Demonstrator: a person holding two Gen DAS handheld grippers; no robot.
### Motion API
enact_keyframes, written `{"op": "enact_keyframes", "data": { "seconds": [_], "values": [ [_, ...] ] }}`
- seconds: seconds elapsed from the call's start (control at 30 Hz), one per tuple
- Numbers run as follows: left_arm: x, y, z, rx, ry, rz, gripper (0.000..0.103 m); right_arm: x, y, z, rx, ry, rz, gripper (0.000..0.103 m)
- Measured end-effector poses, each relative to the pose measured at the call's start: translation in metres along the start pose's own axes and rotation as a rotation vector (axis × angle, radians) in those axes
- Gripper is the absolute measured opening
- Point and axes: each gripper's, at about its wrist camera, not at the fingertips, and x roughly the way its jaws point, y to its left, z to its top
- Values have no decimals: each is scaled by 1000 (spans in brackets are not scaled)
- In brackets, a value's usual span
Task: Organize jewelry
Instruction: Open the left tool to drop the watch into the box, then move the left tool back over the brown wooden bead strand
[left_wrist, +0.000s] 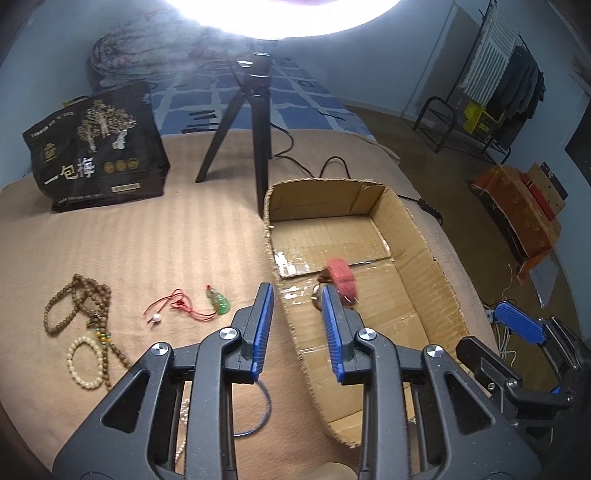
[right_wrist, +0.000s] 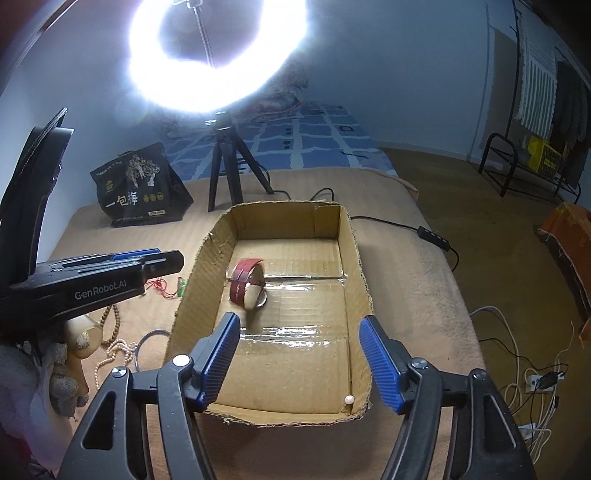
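Both pairs of fingers stand apart, holding nothing: the left gripper (left_wrist: 297, 308) straddles the near left wall of the cardboard box (right_wrist: 356, 251), the right gripper (right_wrist: 301, 338) hangs over its near end. Inside the box a blurred red-strapped watch (right_wrist: 246, 282) shows at the left side, and a single pearl (right_wrist: 349, 399) lies in the near right corner. On the bed left of the box lie a green pendant on red cord (left_wrist: 218, 301), brown prayer beads (left_wrist: 79, 299) and a cream bead bracelet (left_wrist: 85, 360).

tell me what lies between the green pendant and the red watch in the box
The cardboard box's near side wall stands between the green pendant and the red watch, and the open left gripper hangs there too; the left wrist view shows it.
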Motion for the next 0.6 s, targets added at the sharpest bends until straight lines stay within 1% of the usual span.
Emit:
{"op": "enact_keyframes", "data": {
  "seconds": [0.07, 0.1, 0.13, 0.2, 0.37, 0.43, 0.5, 0.6],
  "values": [
    [-6, 6, -1, -5, -5, -14, 26, -2, 2, 1, -2, -7, 7, 78],
    [-9, 9, -2, -5, -9, -20, 29, -3, 4, 1, -3, -14, 12, 81],
    [-12, 11, -3, -3, -15, -20, 37, -5, 6, 1, -5, -19, 17, 83],
    [-20, 18, -4, 2, -36, -13, 45, -6, 10, 3, -13, -24, 29, 85],
    [-34, 34, -8, 32, -40, 11, 48, -8, 23, 4, -28, -32, 47, 89],
    [-39, 41, -10, 52, -42, 38, 63, -9, 29, 4, -32, -33, 58, 92],
    [-45, 53, -12, 54, -49, 63, 64, -9, 34, 4, -39, -35, 65, 93],
    [-50, 75, -12, 39, -33, 87, 64, -9, 47, 4, -60, -30, 89, 93]
  ]
}}
